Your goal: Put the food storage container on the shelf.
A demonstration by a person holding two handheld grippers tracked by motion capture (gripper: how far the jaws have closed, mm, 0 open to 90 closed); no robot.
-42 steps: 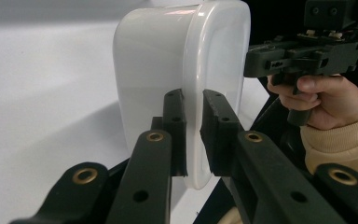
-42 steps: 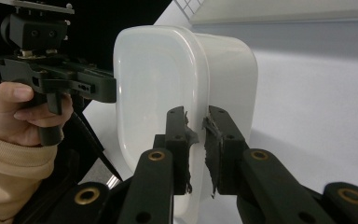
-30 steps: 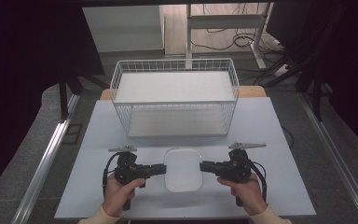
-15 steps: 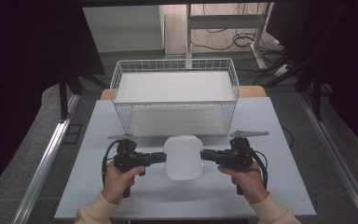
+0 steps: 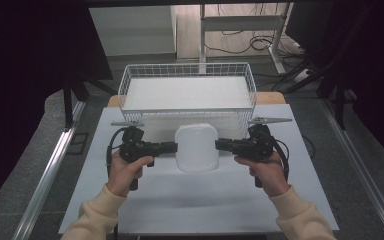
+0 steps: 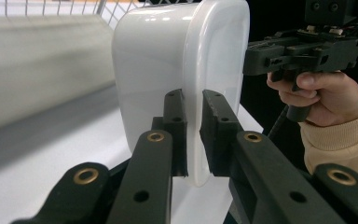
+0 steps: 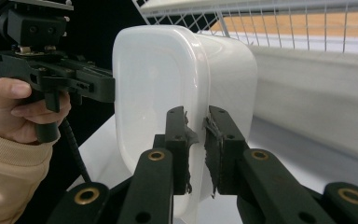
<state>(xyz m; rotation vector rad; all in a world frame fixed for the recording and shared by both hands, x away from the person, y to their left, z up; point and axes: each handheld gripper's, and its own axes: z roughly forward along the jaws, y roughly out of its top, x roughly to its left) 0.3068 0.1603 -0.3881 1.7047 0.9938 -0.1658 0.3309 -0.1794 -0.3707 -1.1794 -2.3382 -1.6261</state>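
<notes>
— Between the two grippers, just in front of the wire basket [image 5: 187, 90], what is being carried?

— A white lidded container [image 5: 196, 147] is held above the white table [image 5: 180, 200], lid side turned toward the person. It is pinched at its rim on both sides: the left gripper [image 5: 171, 147] is clamped on its left edge, the right gripper [image 5: 221, 144] on its right edge.

— How is the rim seated in the jaws?

— In the left gripper view the lid's flange [image 6: 195, 135] is seen running between the two black jaws of the left gripper [image 6: 194, 133], which are closed onto it with little gap. In the right gripper view the same is seen for the right gripper [image 7: 196, 149]: the rim is caught between worn pads [image 7: 184, 140], whose covering looks frayed.

— What is judged to be the step, and how is it done well?

— A lift over the basket's near wall is likely intended. Both hands should be raised evenly, so the container is not twisted out of either thin rim grip. Enough height should be gained before any forward travel, since the wall stands close behind the container. Squeeze should be kept steady, as the frayed pads may slip on smooth plastic
</notes>
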